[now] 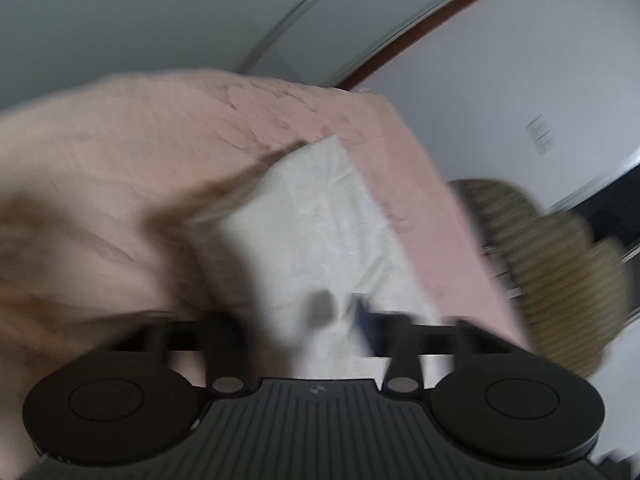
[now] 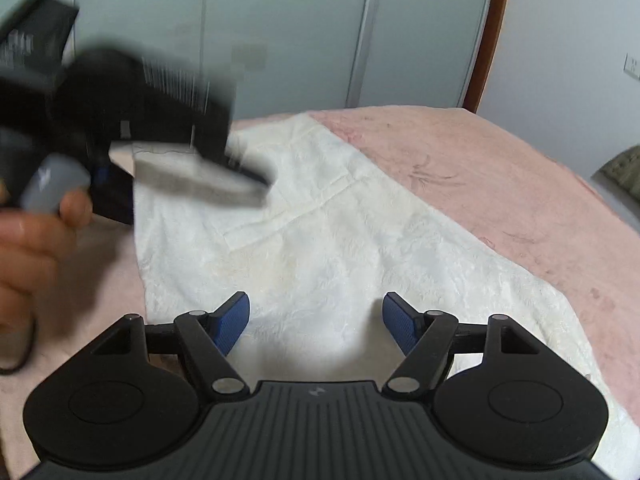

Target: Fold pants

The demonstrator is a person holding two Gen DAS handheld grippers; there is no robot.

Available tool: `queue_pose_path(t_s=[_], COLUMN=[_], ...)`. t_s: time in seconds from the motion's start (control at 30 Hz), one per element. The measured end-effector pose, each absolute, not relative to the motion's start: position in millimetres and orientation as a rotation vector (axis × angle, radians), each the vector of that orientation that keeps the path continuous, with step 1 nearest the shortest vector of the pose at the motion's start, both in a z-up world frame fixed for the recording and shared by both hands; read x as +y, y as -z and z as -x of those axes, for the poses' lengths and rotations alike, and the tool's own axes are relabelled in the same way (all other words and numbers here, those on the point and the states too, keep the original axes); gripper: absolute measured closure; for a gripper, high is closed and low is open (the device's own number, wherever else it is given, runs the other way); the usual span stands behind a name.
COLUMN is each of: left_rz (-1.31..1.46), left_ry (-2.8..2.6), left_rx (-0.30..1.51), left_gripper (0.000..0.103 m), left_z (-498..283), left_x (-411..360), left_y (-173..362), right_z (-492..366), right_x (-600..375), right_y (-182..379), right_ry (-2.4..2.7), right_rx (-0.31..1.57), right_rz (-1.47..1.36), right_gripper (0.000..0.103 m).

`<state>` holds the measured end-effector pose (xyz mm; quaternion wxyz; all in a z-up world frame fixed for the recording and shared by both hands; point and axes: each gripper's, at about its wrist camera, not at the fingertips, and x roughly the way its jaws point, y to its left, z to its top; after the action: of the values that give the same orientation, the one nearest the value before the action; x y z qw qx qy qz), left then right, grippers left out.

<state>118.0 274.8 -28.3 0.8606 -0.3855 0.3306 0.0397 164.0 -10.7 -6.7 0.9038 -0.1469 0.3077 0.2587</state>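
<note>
Holding white pants (image 2: 320, 240) on the pink bed (image 2: 500, 168).
My left gripper (image 2: 240, 168) pinches their edge; my right gripper (image 2: 316, 320) hangs spread, holding nothing.

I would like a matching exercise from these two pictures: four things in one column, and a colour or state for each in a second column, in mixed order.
Things:
1. pants
2. bed cover
3. right claw
4. left claw

Colours or states:
A. pink, lying under the garment
B. open, blue pads apart above the cloth
C. white, spread flat on the bed
D. blurred, lifting an edge of the white cloth

Pairs: 1-C, 2-A, 3-B, 4-D
</note>
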Motion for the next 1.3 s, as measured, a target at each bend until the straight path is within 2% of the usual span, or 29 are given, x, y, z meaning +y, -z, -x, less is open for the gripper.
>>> queue_pose_path(t_s=[0.03, 0.07, 0.2, 0.43, 0.6, 0.8, 1.07, 1.3], left_rz=[0.761, 0.736, 0.596, 0.235, 0.083, -0.008, -0.091, -0.121], left_ry=[-0.099, -0.099, -0.12, -0.023, 0.125, 0.275, 0.479, 0.578], left_rx=[0.687, 0.663, 0.571, 0.346, 0.31, 0.301, 0.354, 0.414], left_gripper=[0.089, 0.092, 0.095, 0.095, 0.094, 0.092, 0.09, 0.089], left_z=[-116.0, -112.5, -97.6, -56.1, -39.7, -38.0, -60.5, -52.8], left_x=[270.8, 267.3, 243.0, 151.7, 85.2, 11.4, -98.3, -136.9], left_y=[25.2, 21.9, -2.0, -61.1, -76.5, -76.4, -43.5, -11.2], right_z=[-163.7, -162.1, -163.9, -160.5, -148.1, -107.2, -71.8, -37.7], right_x=[-16.6, -25.8, -46.8, -72.4, -110.0, -180.2, -270.2, -305.7], right_y=[2.4, -1.1, -12.0, -33.9, -46.8, -48.9, -30.4, -11.5], right_ry=[-0.543, -0.535, -0.5, -0.486, -0.482, -0.381, -0.248, -0.192], right_rx=[0.617, 0.597, 0.554, 0.423, 0.372, 0.277, 0.299, 0.345], right_rz=[0.277, 0.251, 0.206, 0.189, 0.081, 0.071, 0.146, 0.169], right_gripper=[0.03, 0.029, 0.029, 0.029, 0.029, 0.029, 0.029, 0.029])
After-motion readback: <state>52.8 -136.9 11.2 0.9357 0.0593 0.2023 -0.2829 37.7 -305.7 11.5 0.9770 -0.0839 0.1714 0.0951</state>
